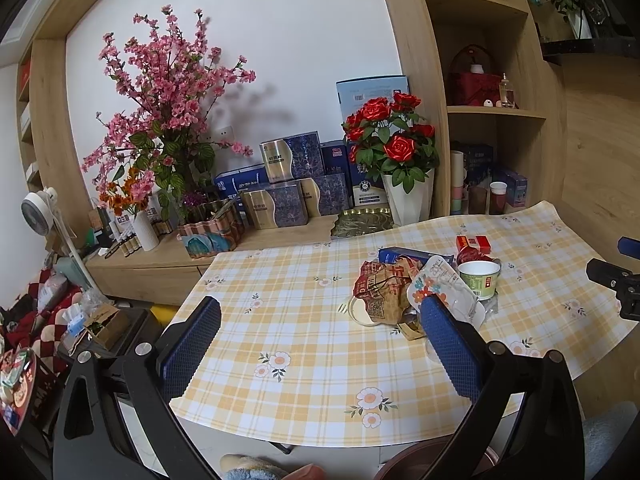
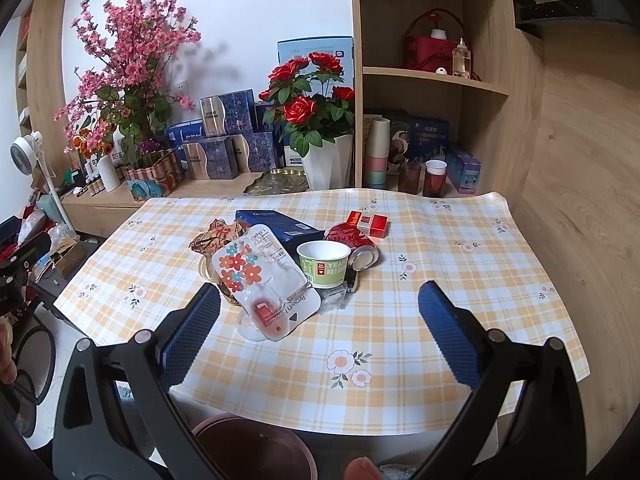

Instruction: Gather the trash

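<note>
A pile of trash lies on the checked tablecloth (image 2: 400, 332): a clear blister pack with a flower card (image 2: 262, 280), a green paper cup (image 2: 324, 264), a crumpled brown wrapper (image 2: 214, 236), a dark blue box (image 2: 280, 226), a red lid (image 2: 344, 234), a small red box (image 2: 370, 222) and a metal can (image 2: 364, 258). My right gripper (image 2: 320, 320) is open and empty, just short of the pile. My left gripper (image 1: 320, 336) is open and empty to the left of the pile: wrapper (image 1: 384, 288), blister pack (image 1: 440, 284), cup (image 1: 480, 278).
A dark red bin rim (image 2: 252, 440) sits below the table's near edge. Behind the table a wooden counter (image 1: 160, 260) holds flower vases, gift boxes and a gold tray (image 1: 362, 222). Shelves (image 2: 432, 76) stand at the right. The right gripper's body (image 1: 618, 284) shows at the left wrist view's right edge.
</note>
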The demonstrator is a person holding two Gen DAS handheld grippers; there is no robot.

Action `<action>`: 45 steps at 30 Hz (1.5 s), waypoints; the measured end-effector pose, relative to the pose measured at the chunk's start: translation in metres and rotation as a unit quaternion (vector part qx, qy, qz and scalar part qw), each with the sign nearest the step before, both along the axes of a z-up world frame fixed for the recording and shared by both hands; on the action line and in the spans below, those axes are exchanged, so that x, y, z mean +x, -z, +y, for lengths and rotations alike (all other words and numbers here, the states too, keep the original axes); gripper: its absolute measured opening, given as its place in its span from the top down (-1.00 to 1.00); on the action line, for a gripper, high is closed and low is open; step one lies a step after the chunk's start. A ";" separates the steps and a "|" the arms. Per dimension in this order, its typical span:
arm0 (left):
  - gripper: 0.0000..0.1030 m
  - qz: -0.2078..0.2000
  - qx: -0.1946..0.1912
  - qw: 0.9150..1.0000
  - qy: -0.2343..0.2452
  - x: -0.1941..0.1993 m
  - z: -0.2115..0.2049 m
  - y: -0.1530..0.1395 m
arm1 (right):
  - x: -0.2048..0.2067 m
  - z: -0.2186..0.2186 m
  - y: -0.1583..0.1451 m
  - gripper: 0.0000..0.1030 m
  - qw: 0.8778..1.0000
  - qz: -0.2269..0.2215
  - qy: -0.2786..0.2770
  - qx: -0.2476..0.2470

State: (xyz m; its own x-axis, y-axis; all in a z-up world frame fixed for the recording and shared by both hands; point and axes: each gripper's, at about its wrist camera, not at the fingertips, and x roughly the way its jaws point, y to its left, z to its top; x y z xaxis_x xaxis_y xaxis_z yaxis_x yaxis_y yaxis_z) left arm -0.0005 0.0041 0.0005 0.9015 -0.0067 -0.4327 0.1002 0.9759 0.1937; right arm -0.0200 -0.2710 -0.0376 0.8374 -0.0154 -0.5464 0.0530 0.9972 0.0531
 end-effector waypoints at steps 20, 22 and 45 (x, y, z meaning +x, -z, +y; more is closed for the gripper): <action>-0.90 -0.001 -0.004 1.000 0.000 0.000 0.001 0.000 | 0.000 -0.002 -0.004 -0.89 1.000 -0.004 0.006 -0.003; -0.90 -0.001 -0.004 1.000 0.000 0.000 0.001 0.000 | 0.000 -0.001 -0.004 -0.89 1.000 -0.003 0.006 -0.003; -0.90 -0.019 -0.001 1.000 0.015 0.006 0.004 0.011 | 0.008 -0.003 0.012 -0.89 1.000 -0.001 0.015 0.000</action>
State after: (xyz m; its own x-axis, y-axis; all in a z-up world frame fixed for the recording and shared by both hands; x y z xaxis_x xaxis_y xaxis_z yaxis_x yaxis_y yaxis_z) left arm 0.0057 0.0084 -0.0107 0.9171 -0.0351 -0.3972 0.1220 0.9730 0.1957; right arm -0.0123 -0.2738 -0.0498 0.8373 -0.0396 -0.5453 0.0822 0.9952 0.0540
